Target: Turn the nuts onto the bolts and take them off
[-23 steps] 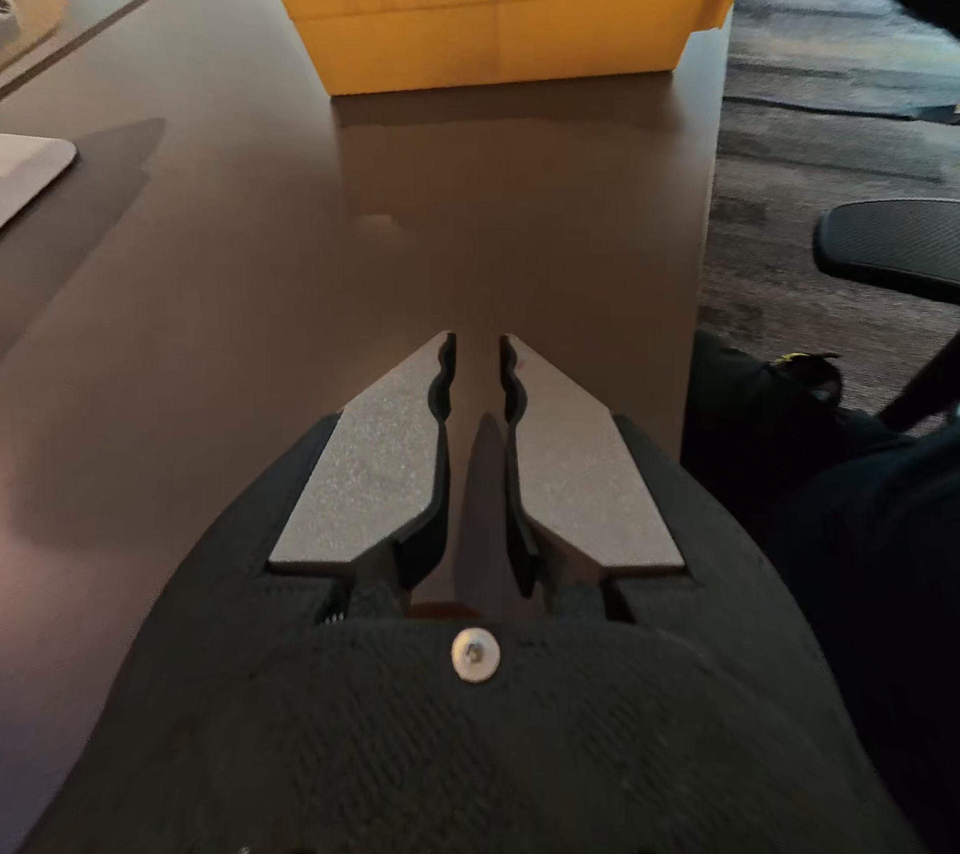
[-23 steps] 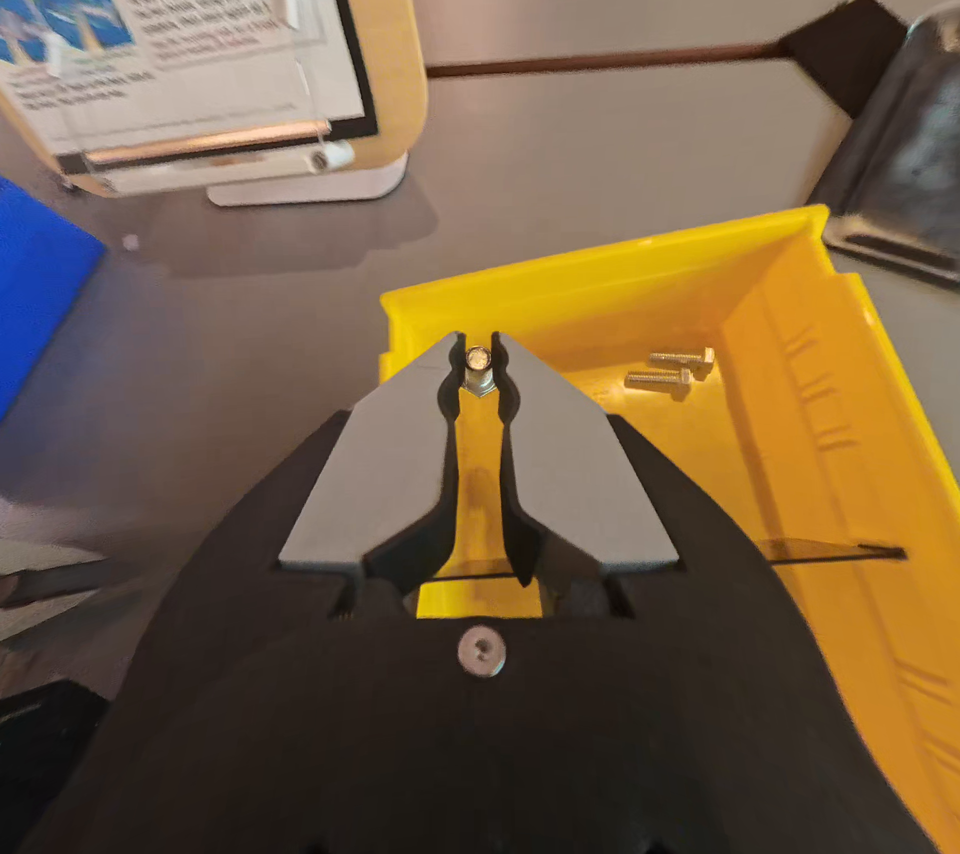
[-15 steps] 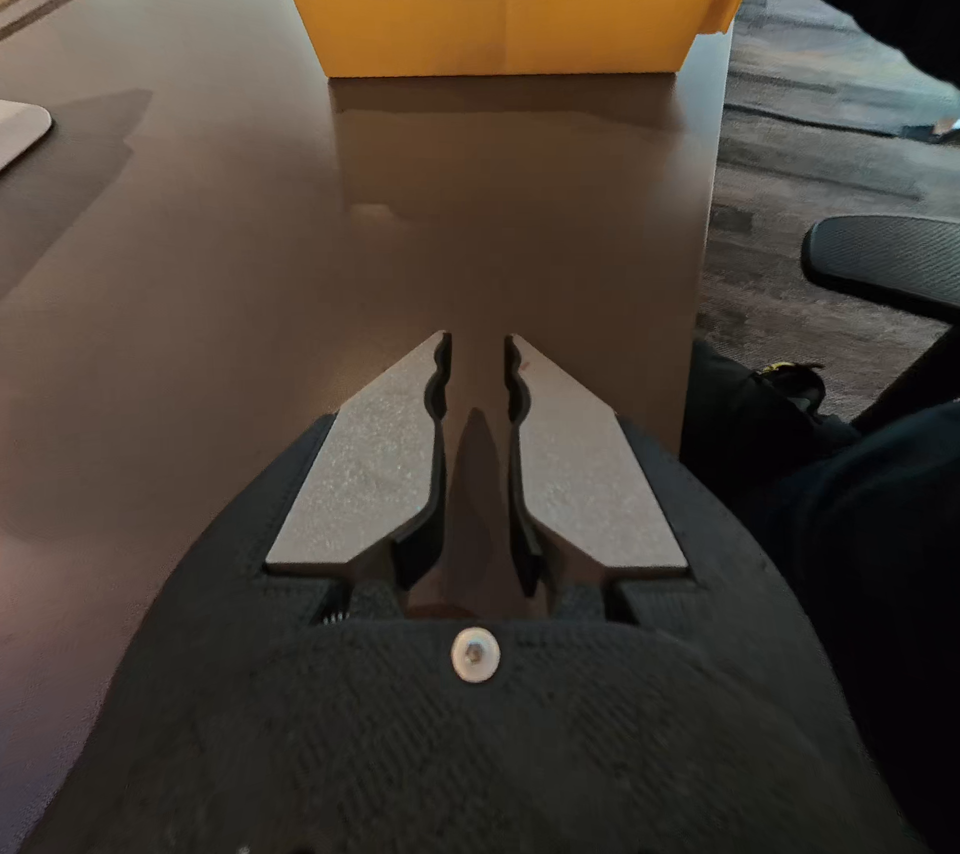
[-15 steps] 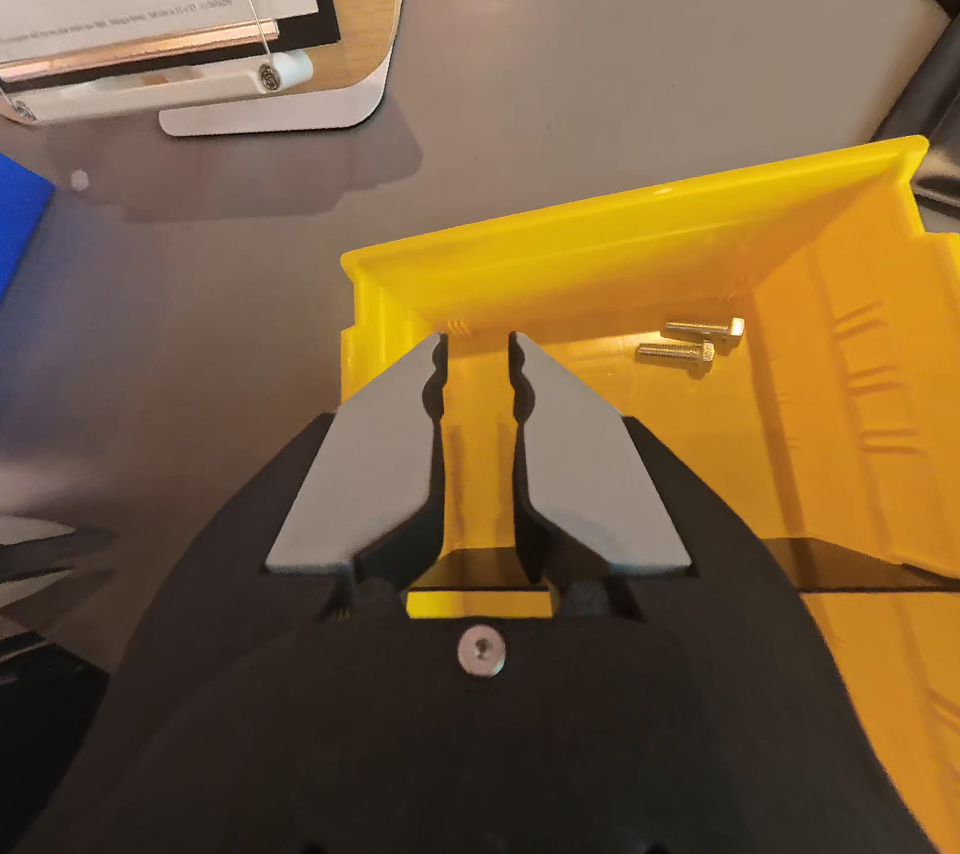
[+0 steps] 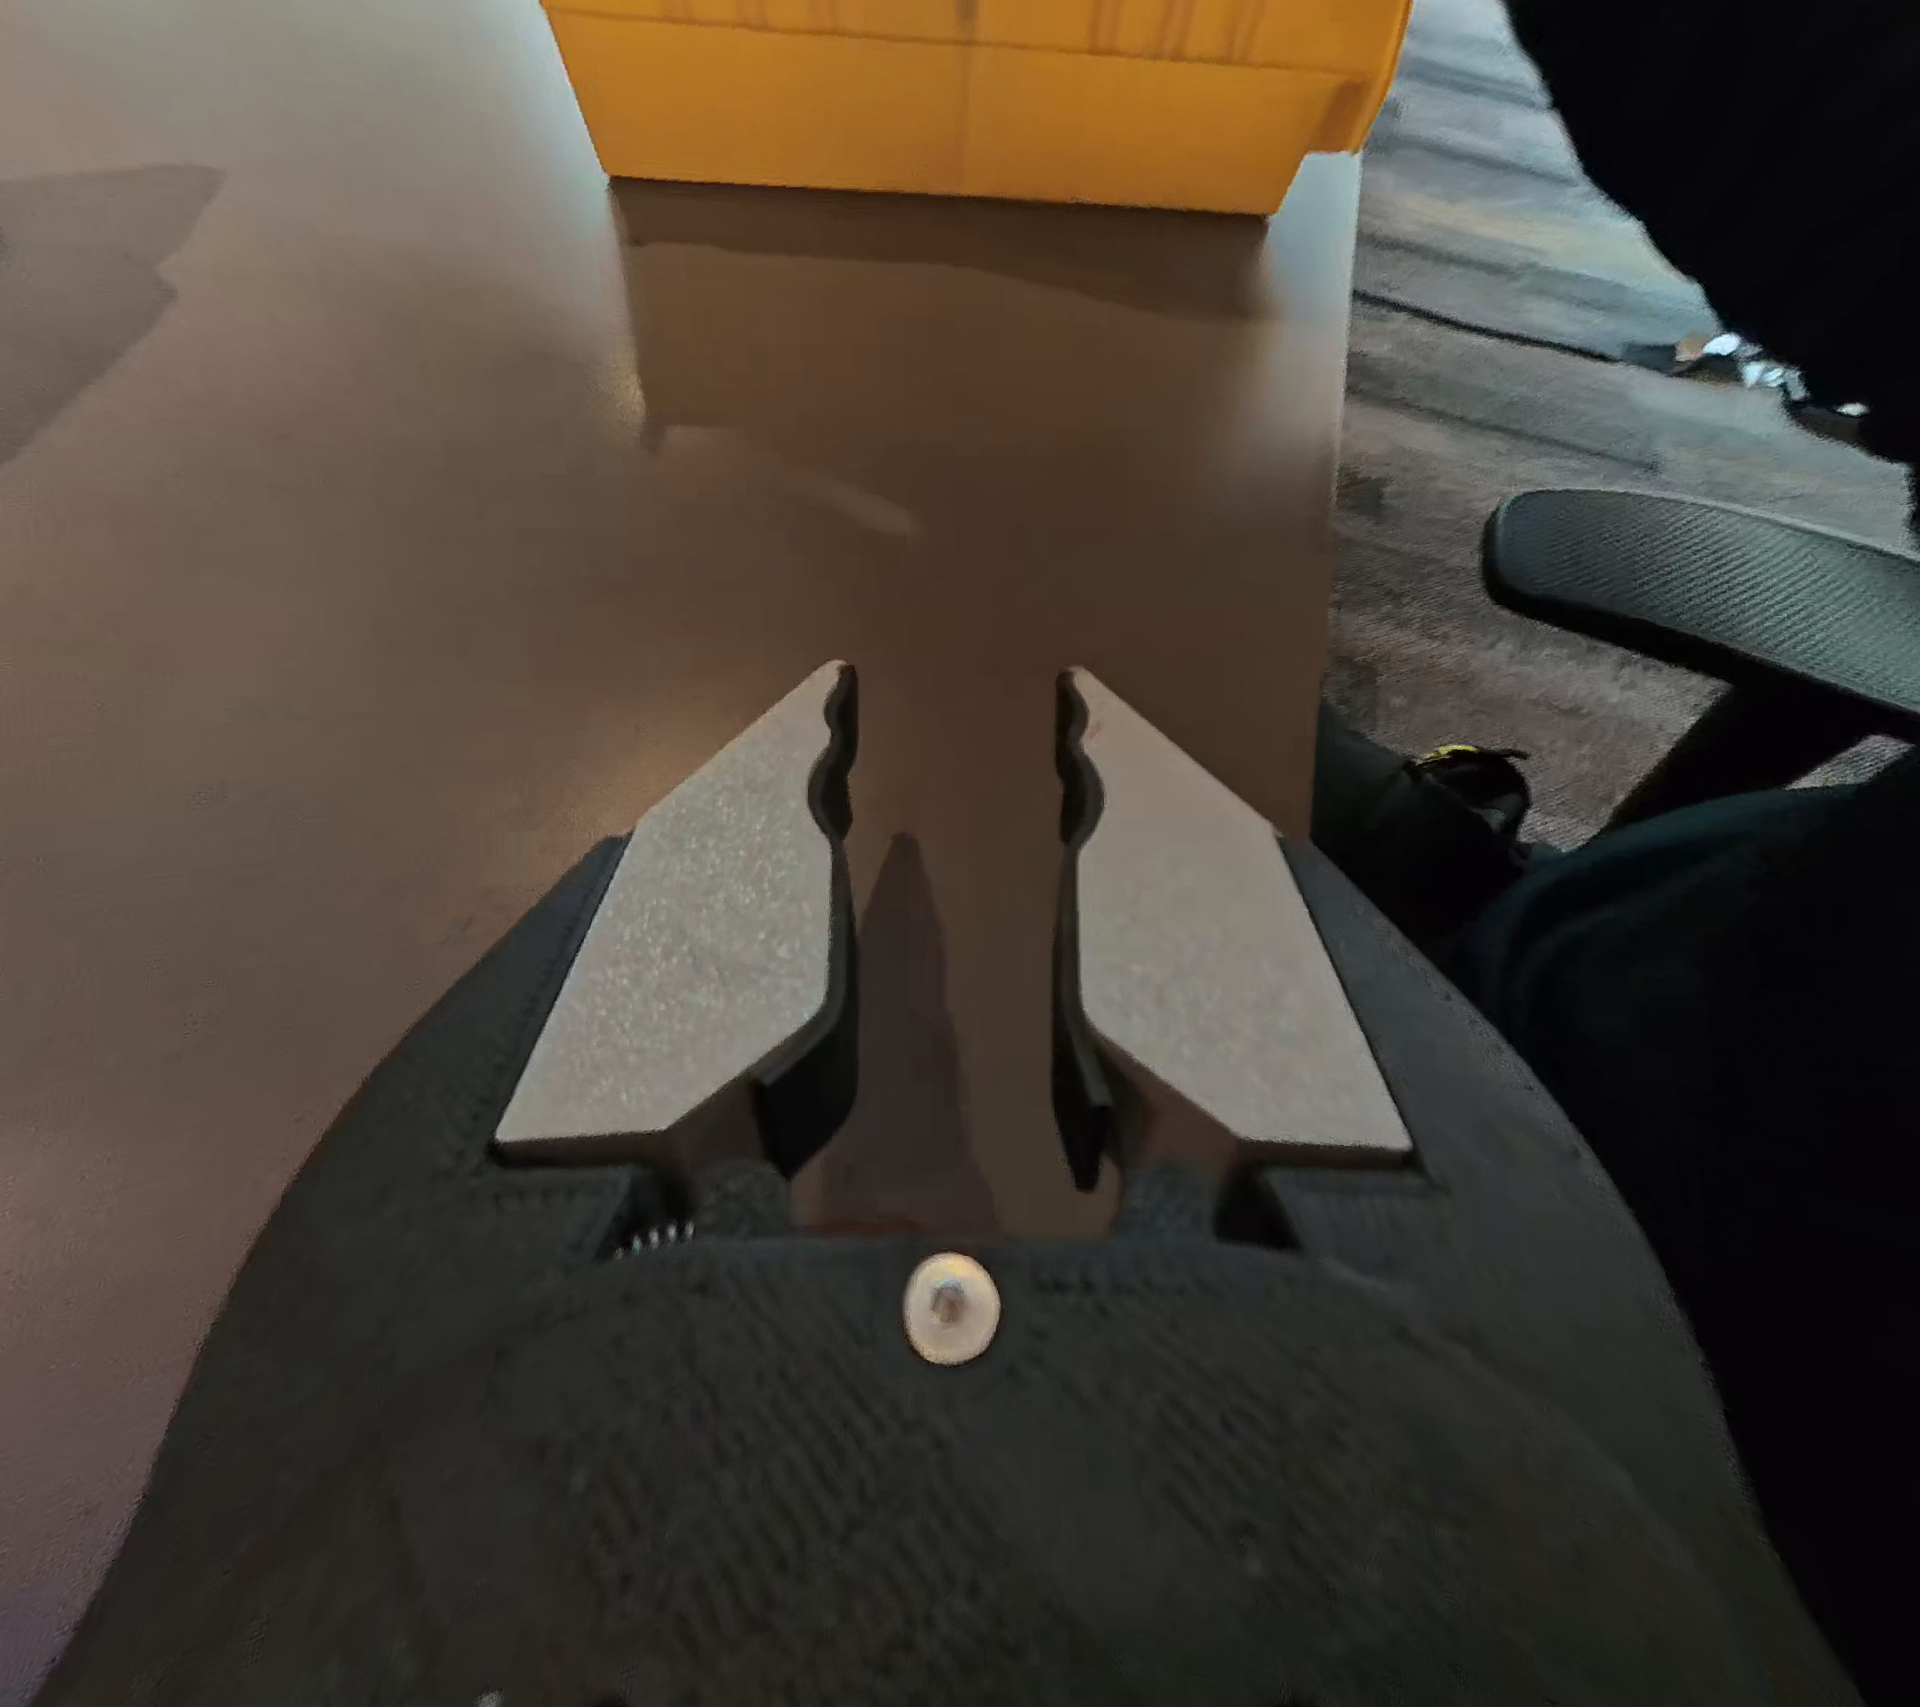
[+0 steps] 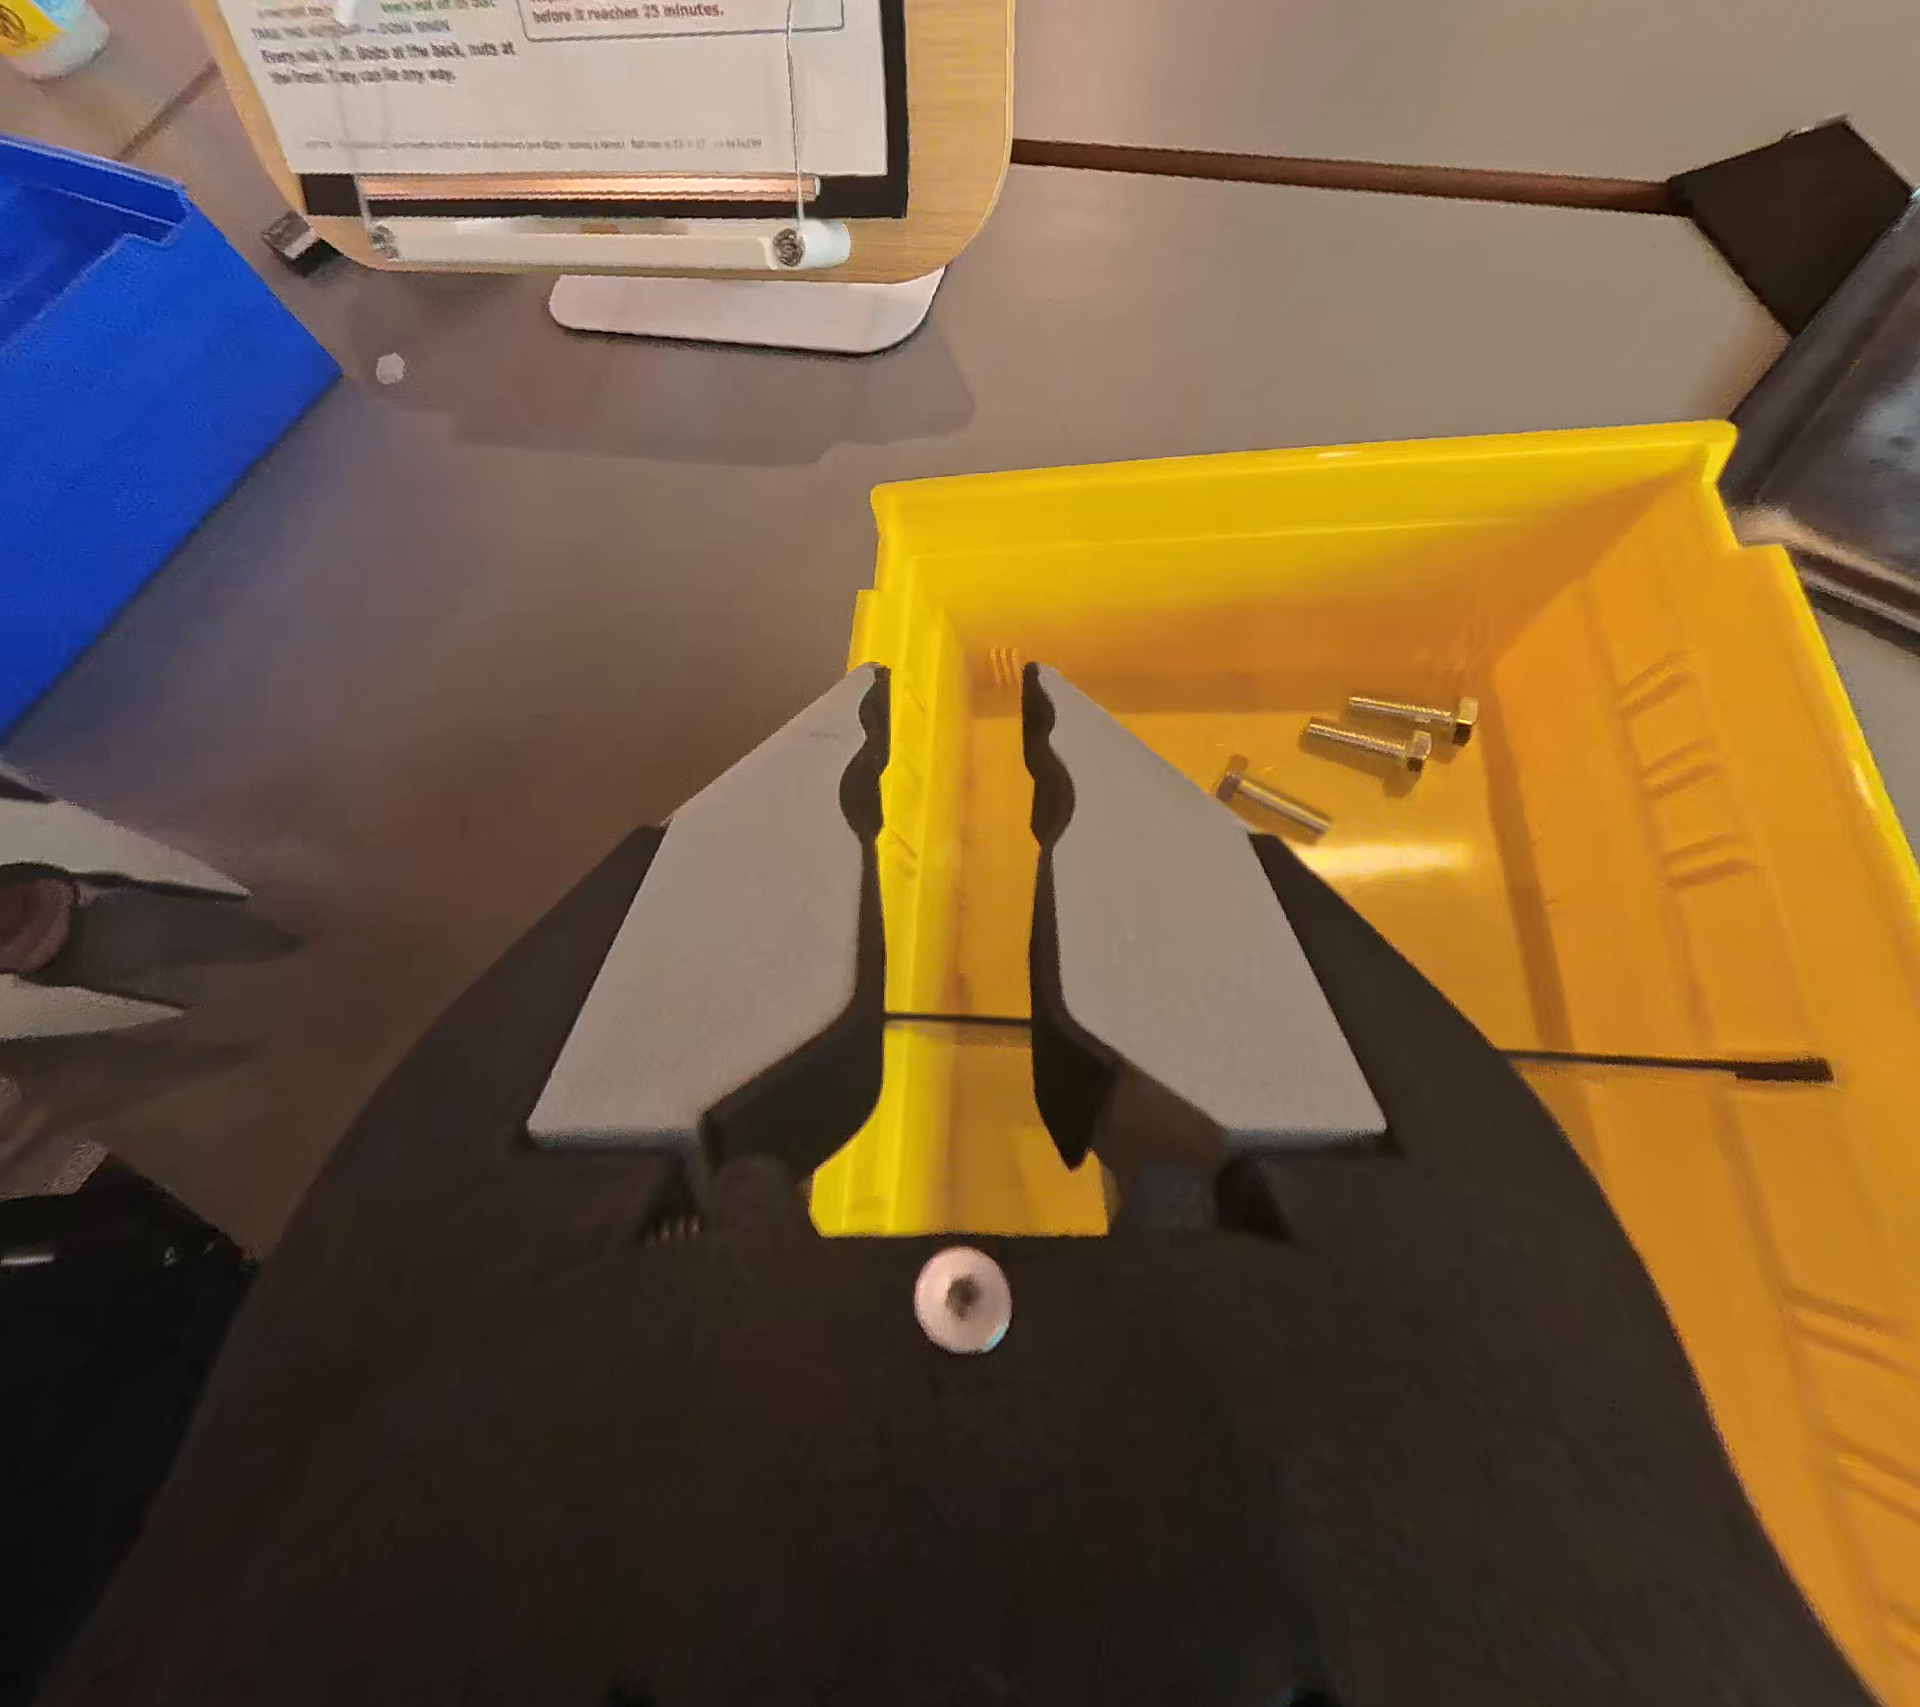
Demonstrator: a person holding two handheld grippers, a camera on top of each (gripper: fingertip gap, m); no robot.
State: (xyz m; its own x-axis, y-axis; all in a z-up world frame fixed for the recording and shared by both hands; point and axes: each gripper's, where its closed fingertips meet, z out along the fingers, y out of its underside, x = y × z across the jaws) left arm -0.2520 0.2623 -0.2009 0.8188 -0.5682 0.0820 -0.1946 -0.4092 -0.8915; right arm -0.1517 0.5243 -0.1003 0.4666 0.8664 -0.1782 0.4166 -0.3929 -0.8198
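Note:
In the right wrist view, my right gripper [image 6: 956,681] is open and empty above the left wall of a yellow bin [image 6: 1299,462]. Three silver bolts lie in the bin's back section: one [image 6: 1273,803] nearest my fingers, two more [image 6: 1369,741] side by side behind it. No nut shows. In the left wrist view, my left gripper [image 5: 956,686] is open and empty, low over the brown table, well short of the yellow bin's outer wall [image 5: 966,36]. The left gripper's fingers also show in the right wrist view [image 6: 114,919], at the left edge.
A blue bin [image 6: 125,410] stands left of the yellow one. An instruction board on a white stand [image 6: 582,26] is behind them. A dark metal object [image 6: 1839,431] lies at the right. The table edge [image 5: 1340,514] runs right of my left gripper, with a chair armrest [image 5: 1704,587] beyond.
My right gripper opened and let go of a bolt, which now lies in the yellow bin; the gripper pulled back and left. My left gripper opened wider.

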